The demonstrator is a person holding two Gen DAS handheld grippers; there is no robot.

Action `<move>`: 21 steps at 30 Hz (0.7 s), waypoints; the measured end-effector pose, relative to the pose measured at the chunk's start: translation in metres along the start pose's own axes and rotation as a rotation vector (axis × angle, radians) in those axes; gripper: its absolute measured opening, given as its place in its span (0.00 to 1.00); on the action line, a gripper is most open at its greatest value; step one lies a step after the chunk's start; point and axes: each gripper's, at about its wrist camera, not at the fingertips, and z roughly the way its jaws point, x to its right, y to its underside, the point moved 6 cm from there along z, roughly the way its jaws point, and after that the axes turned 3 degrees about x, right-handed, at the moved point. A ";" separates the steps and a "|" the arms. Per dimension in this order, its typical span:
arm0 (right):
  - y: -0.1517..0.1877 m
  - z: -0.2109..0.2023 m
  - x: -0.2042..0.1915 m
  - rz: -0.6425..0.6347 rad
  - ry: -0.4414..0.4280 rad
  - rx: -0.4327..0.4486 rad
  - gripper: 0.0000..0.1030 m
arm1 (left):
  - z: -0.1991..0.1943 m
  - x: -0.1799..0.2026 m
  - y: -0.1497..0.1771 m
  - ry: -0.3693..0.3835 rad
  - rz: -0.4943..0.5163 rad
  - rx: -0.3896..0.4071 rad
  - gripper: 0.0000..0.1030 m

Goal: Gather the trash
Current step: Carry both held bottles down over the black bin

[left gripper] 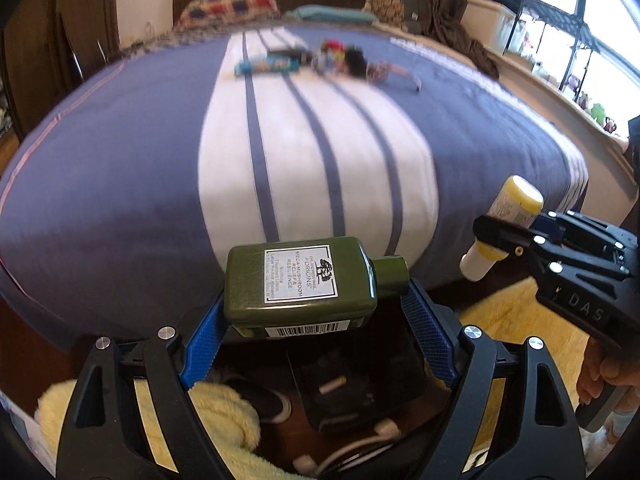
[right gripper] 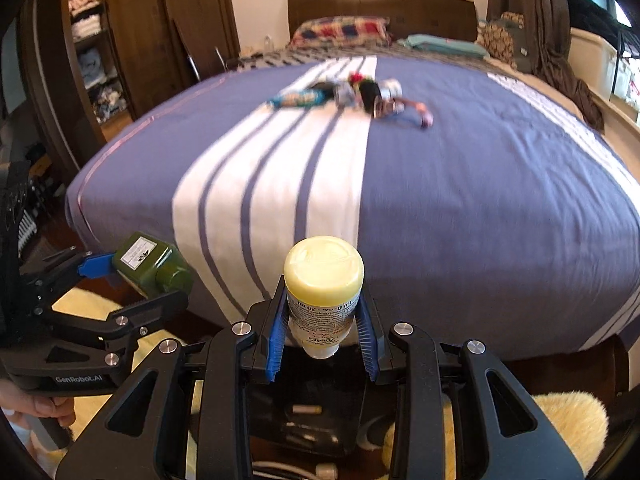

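My left gripper is shut on a green Origins bottle, held sideways with its cap to the right, above a black bin. It also shows in the right wrist view. My right gripper is shut on a small yellow tube, its flat end up, above the same black bin, which holds a small white item. The tube also shows in the left wrist view. More trash lies in a heap far up the bed.
The bed with a blue and white striped cover fills the view ahead. Yellow fluffy rugs and a white cable lie on the floor by the bin. A wardrobe stands left, a window shelf right.
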 end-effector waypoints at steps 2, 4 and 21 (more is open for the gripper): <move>0.010 0.009 0.003 0.008 0.002 -0.030 0.31 | 0.012 0.001 0.011 0.000 0.002 -0.037 0.78; 0.020 0.018 0.003 0.015 0.000 -0.058 0.31 | 0.025 0.002 0.022 0.001 0.004 -0.076 0.78; 0.087 0.088 0.007 0.081 -0.035 -0.307 0.31 | 0.108 0.002 0.089 0.049 -0.032 -0.340 0.78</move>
